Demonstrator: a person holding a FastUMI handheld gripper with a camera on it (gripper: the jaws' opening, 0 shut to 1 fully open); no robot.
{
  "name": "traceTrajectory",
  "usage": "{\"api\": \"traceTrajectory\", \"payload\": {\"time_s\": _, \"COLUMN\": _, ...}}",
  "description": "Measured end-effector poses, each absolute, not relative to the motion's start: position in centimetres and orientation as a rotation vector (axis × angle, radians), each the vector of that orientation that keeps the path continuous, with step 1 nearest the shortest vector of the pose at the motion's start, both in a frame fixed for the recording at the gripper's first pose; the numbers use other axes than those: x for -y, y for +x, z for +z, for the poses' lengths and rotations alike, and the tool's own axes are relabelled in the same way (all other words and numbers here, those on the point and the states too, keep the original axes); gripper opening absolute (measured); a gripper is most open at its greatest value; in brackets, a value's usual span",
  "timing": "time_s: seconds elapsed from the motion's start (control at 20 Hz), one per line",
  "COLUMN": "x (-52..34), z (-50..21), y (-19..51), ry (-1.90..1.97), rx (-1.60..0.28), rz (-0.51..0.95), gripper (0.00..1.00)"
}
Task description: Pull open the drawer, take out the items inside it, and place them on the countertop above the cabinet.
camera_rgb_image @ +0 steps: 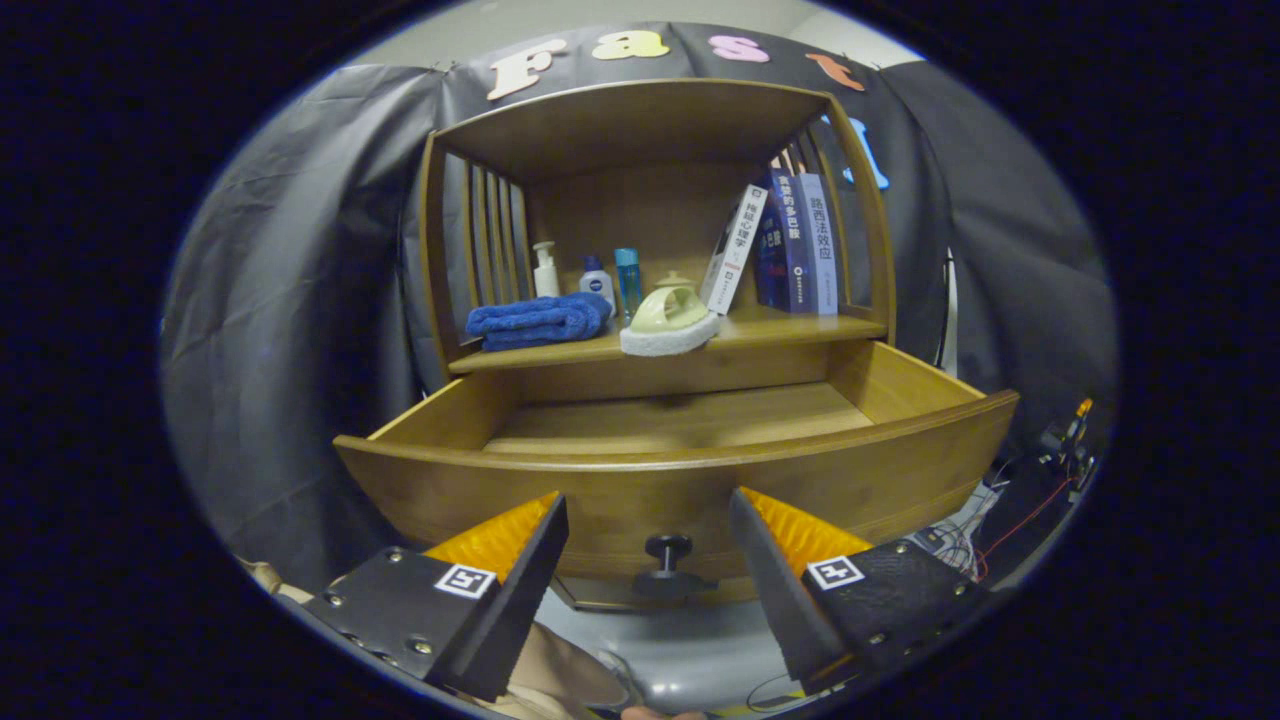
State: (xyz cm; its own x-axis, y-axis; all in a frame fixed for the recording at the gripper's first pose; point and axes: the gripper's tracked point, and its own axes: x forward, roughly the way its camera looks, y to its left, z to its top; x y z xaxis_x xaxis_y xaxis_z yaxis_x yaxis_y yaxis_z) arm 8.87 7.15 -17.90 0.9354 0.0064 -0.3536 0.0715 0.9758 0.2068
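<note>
Tool [648, 520] fingers apart, drawer [680, 470] just ahead, open, seemingly empty.

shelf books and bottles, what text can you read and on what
"神经心理学": spine of the leaning white book
"贪婪的多巴胺": spine of the blue book
"路西法效应": spine of the pale book
Dark book between them: too blurred to read.
Bottles: print too small to read.
Gripper, open before the drawer knob: square markers, no words.
</note>
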Motion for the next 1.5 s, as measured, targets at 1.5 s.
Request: {"api": "traceTrajectory", "payload": {"time_s": 1.5, "x": -5.6, "z": -18.8, "y": 22.5, "ry": 0.110, "rx": -0.244, "rz": -0.064, "gripper": 0.98}}
